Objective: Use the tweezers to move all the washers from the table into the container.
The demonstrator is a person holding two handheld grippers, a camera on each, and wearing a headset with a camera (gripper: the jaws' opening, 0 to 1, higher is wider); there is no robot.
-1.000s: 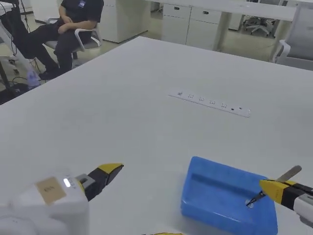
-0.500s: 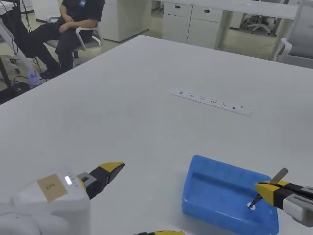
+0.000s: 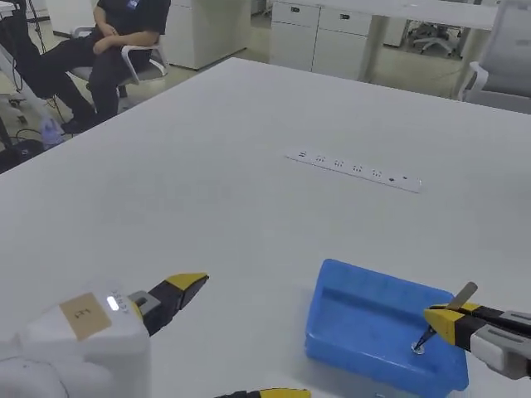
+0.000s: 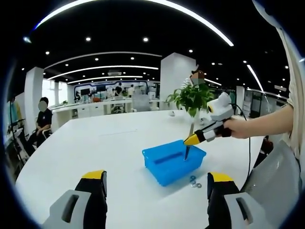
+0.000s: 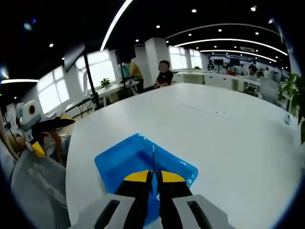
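Two washers [image 4: 194,182] by container [image 4: 162,168], tweezers [image 3: 426,337] inside, pwr strip [image 3: 355,172] beyond.

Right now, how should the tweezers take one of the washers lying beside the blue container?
Pinch the ring wall of a washer: one tip of the tweezers through the hole, one outside. Come down from above, on the side away from the container, since the washers seem to lie flat on the table close to its wall.
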